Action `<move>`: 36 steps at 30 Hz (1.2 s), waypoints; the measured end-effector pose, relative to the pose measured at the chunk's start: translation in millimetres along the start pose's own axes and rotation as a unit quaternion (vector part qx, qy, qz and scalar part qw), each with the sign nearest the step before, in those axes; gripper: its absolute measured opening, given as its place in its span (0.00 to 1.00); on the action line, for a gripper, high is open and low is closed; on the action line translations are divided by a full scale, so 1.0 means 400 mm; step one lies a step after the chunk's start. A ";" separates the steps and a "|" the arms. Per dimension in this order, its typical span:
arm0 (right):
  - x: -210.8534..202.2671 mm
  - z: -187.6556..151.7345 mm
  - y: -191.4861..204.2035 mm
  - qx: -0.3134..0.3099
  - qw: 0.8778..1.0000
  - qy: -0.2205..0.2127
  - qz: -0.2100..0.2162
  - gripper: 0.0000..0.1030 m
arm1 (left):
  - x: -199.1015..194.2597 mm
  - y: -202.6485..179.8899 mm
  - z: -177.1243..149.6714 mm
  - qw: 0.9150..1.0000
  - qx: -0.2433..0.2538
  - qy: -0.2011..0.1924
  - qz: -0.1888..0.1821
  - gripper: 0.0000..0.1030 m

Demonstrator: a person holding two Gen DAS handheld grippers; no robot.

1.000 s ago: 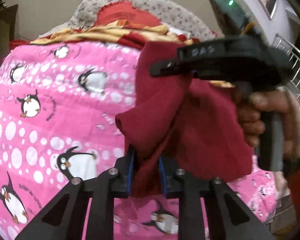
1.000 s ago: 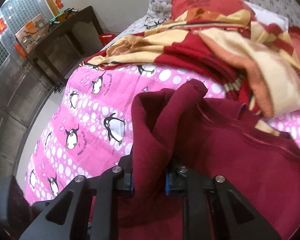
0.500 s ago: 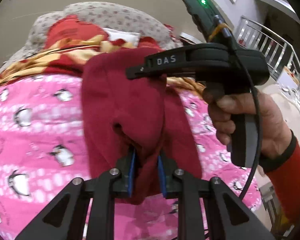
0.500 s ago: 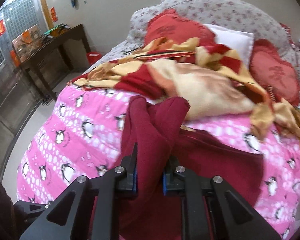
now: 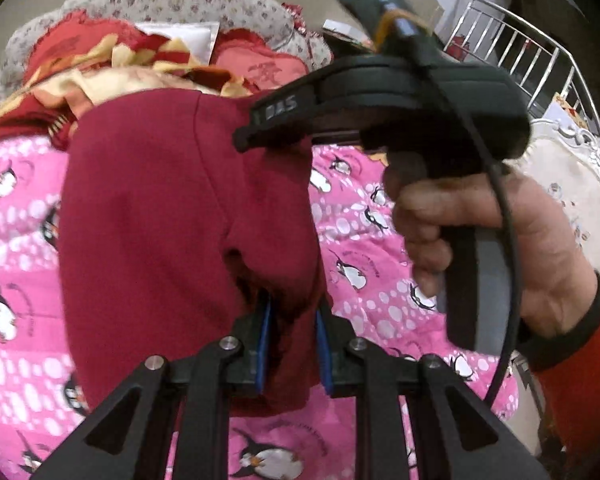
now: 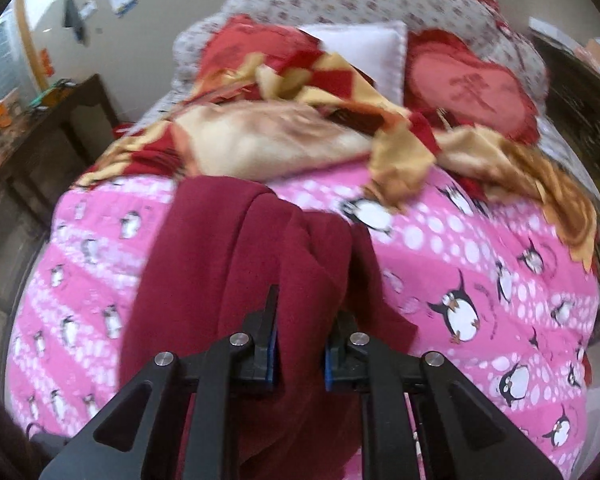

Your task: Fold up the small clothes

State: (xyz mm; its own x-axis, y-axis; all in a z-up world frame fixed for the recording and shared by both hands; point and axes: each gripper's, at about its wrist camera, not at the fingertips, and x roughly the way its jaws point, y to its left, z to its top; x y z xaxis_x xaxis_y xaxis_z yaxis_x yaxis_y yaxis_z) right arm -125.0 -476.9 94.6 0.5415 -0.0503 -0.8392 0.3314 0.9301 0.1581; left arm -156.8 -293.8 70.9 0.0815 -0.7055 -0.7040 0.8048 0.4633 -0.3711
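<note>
So both grippers have swung round over the last second and the dark red garment [image 5: 172, 216] now hangs pretty much straight between them, above the pink penguin bedspread [image 5: 364, 240] rather than lying on it. The left gripper [image 5: 292, 344] is pinching a bunched bit of the fabric between its blue pads, and the right gripper [image 6: 300, 352] has its own fistful clamped the same way. In the left view the right one has moved in closer, the person's hand [image 5: 480, 240] wrapped round its handle. Looks to me like the cloth is being lifted and shaken out before it's laid flat, so no actual fold yet. The yellow and red blanket [image 6: 284, 136] sits heaped near the pillows
</note>
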 end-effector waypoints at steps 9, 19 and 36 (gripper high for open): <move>-0.079 -0.077 -0.075 0.061 0.997 -0.009 0.039 0.58 | -0.130 0.009 -0.036 0.998 0.055 0.004 -0.004 0.76; -0.129 -0.205 0.026 0.069 0.990 0.012 0.119 0.66 | -0.133 0.145 -0.080 0.993 0.040 -0.006 0.115 0.79; -0.228 -0.302 -0.038 0.110 0.983 -0.051 0.135 0.69 | -0.122 0.148 -0.135 0.991 0.042 0.016 0.126 0.79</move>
State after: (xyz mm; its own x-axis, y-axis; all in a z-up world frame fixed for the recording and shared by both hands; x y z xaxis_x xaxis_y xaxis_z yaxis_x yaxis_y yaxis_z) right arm -273.0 -442.7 106.0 0.7039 0.1407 -0.6962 0.3180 0.8140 0.4860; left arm -145.0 -202.9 50.7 0.2688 -0.5557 -0.7867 0.8070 0.5758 -0.1310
